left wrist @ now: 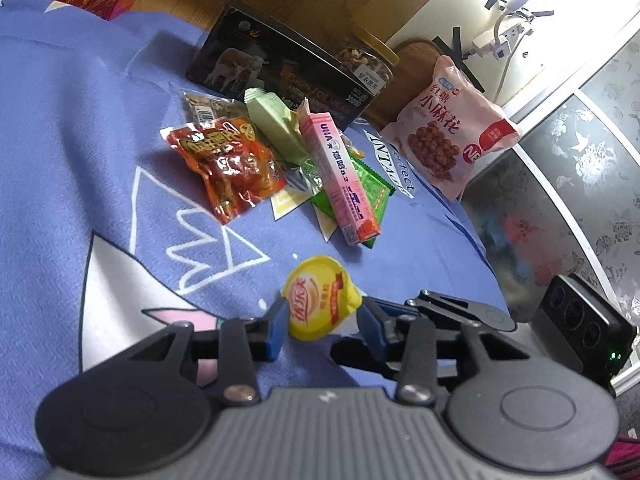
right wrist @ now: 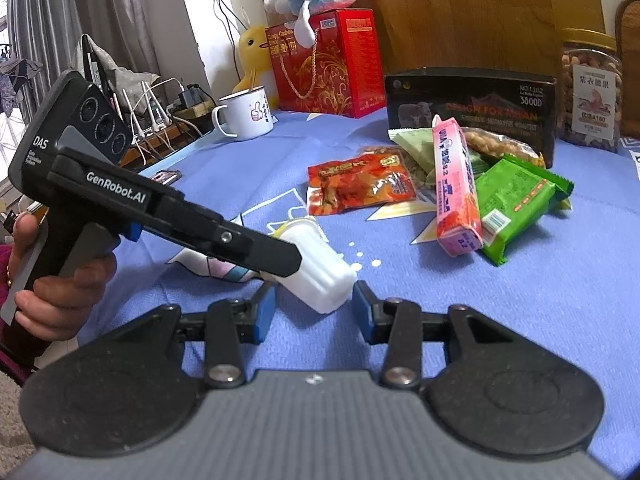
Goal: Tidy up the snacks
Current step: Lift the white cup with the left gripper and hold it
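My left gripper point(left wrist: 322, 316) is shut on a small white cup with a yellow foil lid point(left wrist: 320, 296), held tilted just above the blue cloth. In the right wrist view the same cup point(right wrist: 316, 268) lies on its side between my left gripper's black fingers point(right wrist: 276, 252). My right gripper point(right wrist: 314, 306) is open just in front of the cup's base, empty. A snack pile lies beyond: red-orange packet point(left wrist: 230, 164) point(right wrist: 360, 186), pink box point(left wrist: 340, 172) point(right wrist: 456, 188), green bar point(left wrist: 360, 196) point(right wrist: 516, 204), pale green packet point(left wrist: 272, 120).
A black box point(left wrist: 280, 72) point(right wrist: 472, 108) and a nut jar point(right wrist: 590, 88) stand at the back. A pink bag point(left wrist: 448, 132) sits right. A red gift box point(right wrist: 328, 64), white mug point(right wrist: 244, 116) and plush toys stand back left. The bed edge point(left wrist: 480, 240) drops right.
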A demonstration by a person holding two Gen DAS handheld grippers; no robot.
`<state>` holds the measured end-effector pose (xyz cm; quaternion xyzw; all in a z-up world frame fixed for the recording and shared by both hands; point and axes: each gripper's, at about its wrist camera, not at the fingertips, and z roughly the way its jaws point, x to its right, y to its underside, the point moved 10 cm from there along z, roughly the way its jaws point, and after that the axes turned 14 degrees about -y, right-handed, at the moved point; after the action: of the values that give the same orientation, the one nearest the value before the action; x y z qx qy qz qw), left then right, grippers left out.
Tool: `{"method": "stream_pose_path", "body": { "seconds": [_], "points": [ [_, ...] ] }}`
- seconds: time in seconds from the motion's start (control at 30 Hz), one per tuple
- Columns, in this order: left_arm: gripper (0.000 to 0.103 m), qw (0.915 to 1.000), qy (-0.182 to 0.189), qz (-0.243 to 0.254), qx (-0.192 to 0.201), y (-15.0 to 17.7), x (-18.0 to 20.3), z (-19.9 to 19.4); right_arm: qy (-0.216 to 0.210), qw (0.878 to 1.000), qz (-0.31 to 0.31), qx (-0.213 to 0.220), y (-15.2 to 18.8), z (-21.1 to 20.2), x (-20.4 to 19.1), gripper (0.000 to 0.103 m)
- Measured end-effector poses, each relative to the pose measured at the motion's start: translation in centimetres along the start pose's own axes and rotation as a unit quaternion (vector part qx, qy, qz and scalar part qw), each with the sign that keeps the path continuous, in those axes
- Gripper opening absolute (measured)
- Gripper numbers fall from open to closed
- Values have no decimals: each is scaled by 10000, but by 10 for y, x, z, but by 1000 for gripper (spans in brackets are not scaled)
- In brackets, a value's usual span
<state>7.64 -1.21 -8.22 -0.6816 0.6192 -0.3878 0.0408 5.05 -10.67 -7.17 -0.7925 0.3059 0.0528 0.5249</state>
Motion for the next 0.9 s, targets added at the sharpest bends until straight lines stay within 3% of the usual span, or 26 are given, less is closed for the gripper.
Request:
{"method": "stream_pose_path", "body": {
  "seconds": [0.27, 0.53, 0.9],
  "points": [
    [32, 9999, 144, -17, 12, -7, 1, -2, 60, 9998, -16, 163, -7, -3, 1, 43],
    [30, 9999, -8, 126, 87, -19, 3, 4, 41, 9996, -15, 267, -12, -6, 1, 43],
    [35, 10000, 46, 37, 11, -19, -2, 9, 205, 9997, -116, -8, -7, 0, 13, 48]
  ]
}}
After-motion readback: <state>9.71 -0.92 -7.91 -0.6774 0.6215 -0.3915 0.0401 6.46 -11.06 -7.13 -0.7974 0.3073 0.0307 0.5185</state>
